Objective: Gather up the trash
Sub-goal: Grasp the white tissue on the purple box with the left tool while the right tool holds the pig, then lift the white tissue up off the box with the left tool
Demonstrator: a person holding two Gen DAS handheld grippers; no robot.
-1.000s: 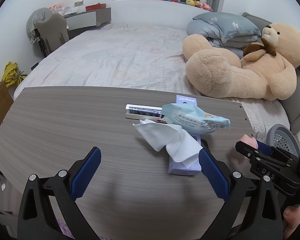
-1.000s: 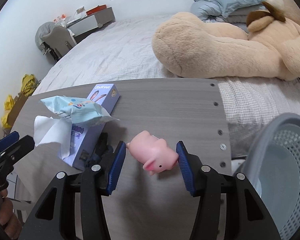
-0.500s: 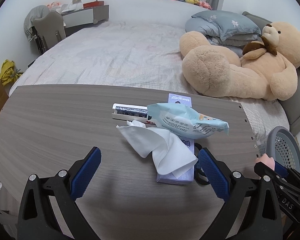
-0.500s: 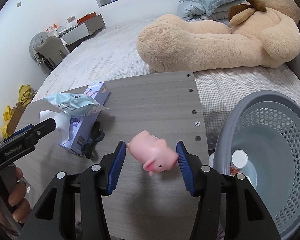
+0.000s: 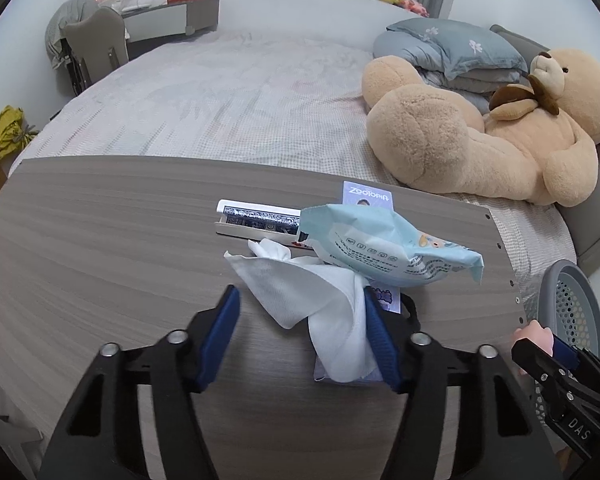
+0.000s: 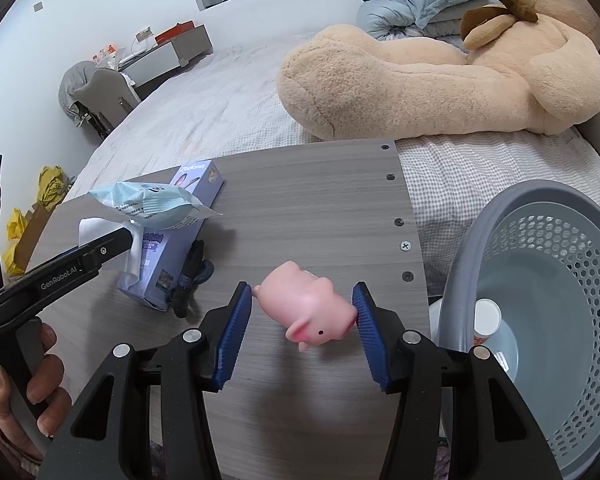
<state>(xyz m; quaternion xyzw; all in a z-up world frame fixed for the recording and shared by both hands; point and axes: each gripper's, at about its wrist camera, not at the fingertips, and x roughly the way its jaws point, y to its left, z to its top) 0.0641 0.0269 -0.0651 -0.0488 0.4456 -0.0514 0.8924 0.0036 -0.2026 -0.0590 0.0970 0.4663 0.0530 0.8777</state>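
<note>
Left wrist view: left gripper (image 5: pixel 298 328) jaws are held open; white tissue (image 5: pixel 312 300) is draped at frame centre over a purple box (image 5: pixel 366 196) on the surface (image 5: pixel 100 240), against the right pad.

Right wrist view: right gripper (image 6: pixel 302 330) jaws are clamped on pink pig toy (image 6: pixel 310 310), lower centre; grey basket (image 6: pixel 540 208) is seen at lower right.

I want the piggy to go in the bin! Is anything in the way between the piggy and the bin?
Nothing visible is. The right gripper holds the pig above the table near its edge, and the bin stands open just past that edge, with only a small container at its bottom.
</note>
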